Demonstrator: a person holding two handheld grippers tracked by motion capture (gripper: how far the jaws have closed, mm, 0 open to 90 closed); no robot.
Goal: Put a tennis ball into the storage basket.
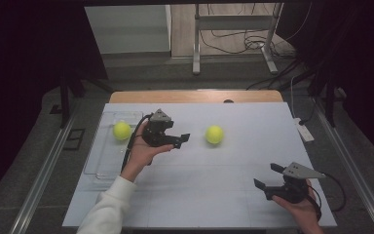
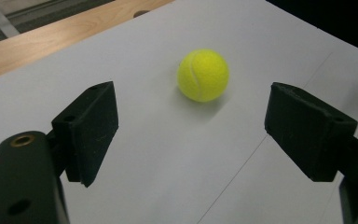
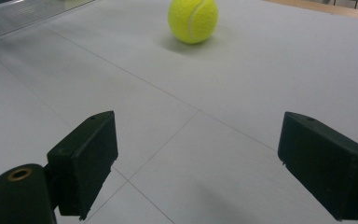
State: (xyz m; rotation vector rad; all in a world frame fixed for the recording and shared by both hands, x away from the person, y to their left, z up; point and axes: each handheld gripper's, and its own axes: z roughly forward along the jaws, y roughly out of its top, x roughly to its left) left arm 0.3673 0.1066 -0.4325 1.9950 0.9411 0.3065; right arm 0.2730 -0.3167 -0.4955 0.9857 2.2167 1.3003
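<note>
With jaws spread and empty, the left gripper (image 1: 179, 140) sits left of centre frame; the round yellow felt tennis ball (image 1: 215, 134) lies just to its right, nearer than the right gripper (image 1: 269, 177).

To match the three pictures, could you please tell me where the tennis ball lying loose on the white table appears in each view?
High view: the loose tennis ball lies mid-table, right of the left gripper.
Left gripper view: the same ball sits upper centre, beyond the open fingers.
Right gripper view: it is at the top edge, centre.
Shared landmark: the wooden table edge past the white surface.
</note>
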